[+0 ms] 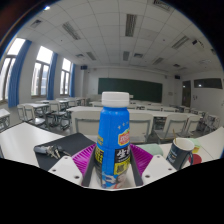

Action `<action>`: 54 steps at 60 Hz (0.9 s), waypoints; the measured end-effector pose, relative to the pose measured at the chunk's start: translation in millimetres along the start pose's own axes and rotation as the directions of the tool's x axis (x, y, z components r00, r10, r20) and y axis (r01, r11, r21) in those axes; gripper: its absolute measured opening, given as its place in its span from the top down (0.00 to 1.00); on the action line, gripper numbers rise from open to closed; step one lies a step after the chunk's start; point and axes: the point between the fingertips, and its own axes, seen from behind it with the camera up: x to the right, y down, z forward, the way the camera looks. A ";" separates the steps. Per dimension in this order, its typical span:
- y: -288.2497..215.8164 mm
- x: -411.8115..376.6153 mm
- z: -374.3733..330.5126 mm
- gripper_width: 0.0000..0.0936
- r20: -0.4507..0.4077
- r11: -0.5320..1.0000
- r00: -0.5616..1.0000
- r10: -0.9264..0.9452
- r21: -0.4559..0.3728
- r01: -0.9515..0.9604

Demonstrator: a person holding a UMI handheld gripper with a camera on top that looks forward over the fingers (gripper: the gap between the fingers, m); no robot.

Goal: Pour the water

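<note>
The blue bottle (115, 140) carries a label with large white characters. They cannot be read clearly.

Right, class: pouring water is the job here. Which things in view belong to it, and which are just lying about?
Belongs to the job:
- blue bottle, white cap, gripped between the fingers
- gripper, shut on the bottle
- cup, beside it on the table; probably the target

Just lying about:
- black flat object on the table
- classroom desks behind

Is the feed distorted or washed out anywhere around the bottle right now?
Gripper view: strong fisheye bend, ceiling lights and desks curve; windows are blown out bright; the blue bottle between the tool fingers reads sharp, its label legible; the cup beside it is slightly soft.
</note>
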 end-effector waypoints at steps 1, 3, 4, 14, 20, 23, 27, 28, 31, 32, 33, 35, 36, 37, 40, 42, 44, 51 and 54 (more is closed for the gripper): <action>-0.2 2.1 1.7 0.36 -0.003 1.000 1.000 -0.001 0.006 0.001; 0.7 3.6 2.7 0.38 -0.009 1.000 1.000 0.005 0.010 -0.005; 0.2 3.9 3.0 0.41 -0.007 1.000 1.000 0.010 0.017 -0.010; -3.5 -1.8 -2.3 0.58 0.029 0.998 0.999 0.033 0.050 -0.035; -5.4 0.2 2.6 0.60 0.075 0.994 0.992 0.098 0.038 -0.101; -10.2 -1.6 -1.0 0.60 0.116 0.969 0.963 0.245 0.009 -0.248; -26.0 5.3 -5.0 0.60 0.173 0.887 0.872 0.458 -0.027 -0.461; -31.3 4.2 -7.3 0.60 0.183 0.861 0.845 0.503 -0.024 -0.508; -46.0 13.3 -14.5 0.60 0.233 0.751 0.725 0.648 -0.034 -0.660; -51.2 17.1 -18.1 0.60 0.245 0.704 0.676 0.695 -0.042 -0.709; -53.9 18.3 -20.3 0.60 0.257 0.658 0.627 0.736 -0.051 -0.751; -59.5 26.9 -23.0 0.60 0.276 0.550 0.512 0.813 -0.079 -0.831; -61.7 29.7 -24.4 0.60 0.285 0.487 0.445 0.849 -0.096 -0.868; -63.8 32.9 -23.5 0.60 0.296 0.420 0.372 0.880 -0.117 -0.900; -74.9 29.8 -33.3 0.60 0.302 0.221 0.160 0.940 -0.181 -0.958; -83.3 20.5 -46.3 0.61 0.294 0.105 0.036 0.955 -0.221 -0.970; -85.0 24.0 -49.4 0.60 0.280 -0.005 -0.078 0.957 -0.250 -0.968; -84.3 48.9 -55.2 0.58 0.255 -0.205 -0.273 0.927 -0.263 -0.943; -83.9 53.8 -60.6 0.58 0.242 -0.259 -0.322 0.916 -0.258 -0.931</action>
